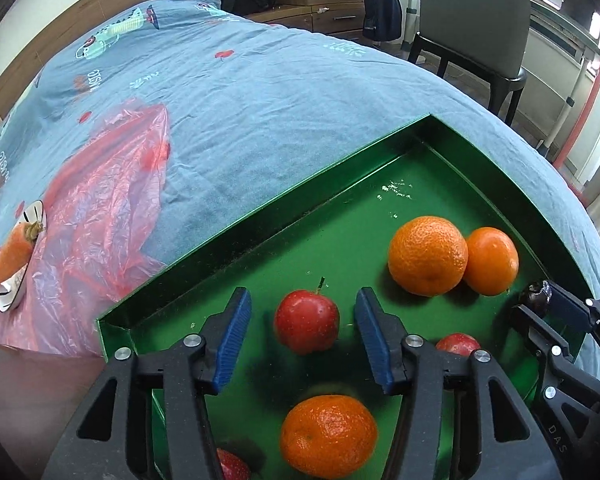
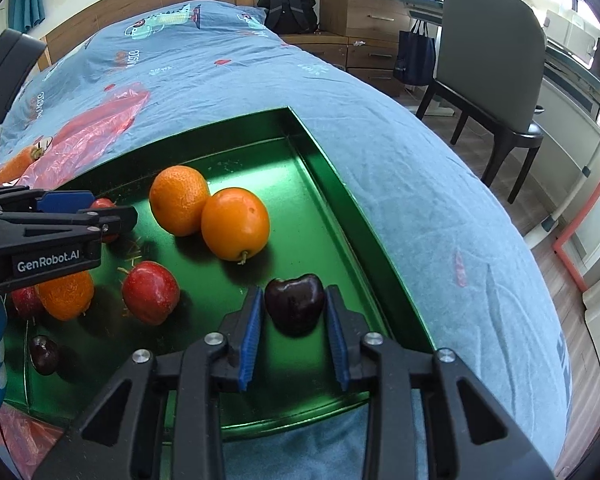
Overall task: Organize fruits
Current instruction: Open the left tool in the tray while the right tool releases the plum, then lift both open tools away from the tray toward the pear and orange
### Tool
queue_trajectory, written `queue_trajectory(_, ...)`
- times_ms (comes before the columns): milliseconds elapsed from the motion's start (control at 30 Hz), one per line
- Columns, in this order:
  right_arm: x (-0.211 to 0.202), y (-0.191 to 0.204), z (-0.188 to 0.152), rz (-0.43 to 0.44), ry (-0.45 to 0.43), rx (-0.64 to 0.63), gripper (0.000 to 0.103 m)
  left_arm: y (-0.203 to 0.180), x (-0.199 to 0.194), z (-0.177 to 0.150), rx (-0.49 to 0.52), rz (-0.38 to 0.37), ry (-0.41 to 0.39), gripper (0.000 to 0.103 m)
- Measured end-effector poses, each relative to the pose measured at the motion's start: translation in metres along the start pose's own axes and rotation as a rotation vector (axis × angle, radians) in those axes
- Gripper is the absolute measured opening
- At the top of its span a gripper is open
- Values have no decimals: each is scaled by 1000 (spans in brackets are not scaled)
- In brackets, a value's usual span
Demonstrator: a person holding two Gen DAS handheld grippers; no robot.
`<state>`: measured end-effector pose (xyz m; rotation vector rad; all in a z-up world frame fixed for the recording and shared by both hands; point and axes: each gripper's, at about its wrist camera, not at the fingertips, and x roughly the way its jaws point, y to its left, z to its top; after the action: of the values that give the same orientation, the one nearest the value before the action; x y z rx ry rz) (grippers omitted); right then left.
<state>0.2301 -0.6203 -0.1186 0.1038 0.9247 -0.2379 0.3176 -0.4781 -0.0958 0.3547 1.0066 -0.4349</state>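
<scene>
Left tongs (image 1: 303, 322) spread wide around a red apple (image 1: 306, 321) without touching it, green tray (image 1: 260, 216) on blue bedsheet (image 1: 260, 100), two oranges (image 1: 428, 255) touching beyond, red plastic bag (image 1: 108, 208) left

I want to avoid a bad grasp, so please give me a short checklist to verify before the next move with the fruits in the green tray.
1. Left tool open around the red apple: ok.
2. Left pads touching that apple: not ok, gaps show on both sides.
3. Right tool brackets the dark cherry: ok.
4. Right pads gripping the cherry firmly: cannot tell.
5. Two oranges clear of both tools: ok.
6. Green tray flat on the blue bedsheet: ok.
</scene>
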Motion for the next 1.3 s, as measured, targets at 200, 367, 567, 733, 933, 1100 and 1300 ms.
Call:
queue_trajectory(200, -17, -3, 1, 10, -19, 9, 56, -2, -32, -4, 7, -29, -54, 50)
queue_trajectory(367, -54, -4, 0, 4, -65, 17, 57, -4, -74, -20, 25, -101, -107, 50)
queue_trajectory(567, -98, -2, -15, -4, -85, 36, 61, 6, -124, -56, 46, -153, -151, 53)
queue_trajectory(733, -132, 8, -35, 3, -94, 50, 62, 24, -161, -95, 46, -172, -173, 53)
queue_trajectory(933, -172, 34, -64, 28, -105, 45, 63, 56, -205, -151, 32, -164, -217, 58)
queue_trajectory(1100, -206, 62, -86, 67, -122, 32, 63, 83, -233, -193, 2, -157, -237, 59)
queue_trajectory(1300, -240, 97, -110, 101, -134, 15, 71, 111, -259, -238, -33, -137, -248, 59)
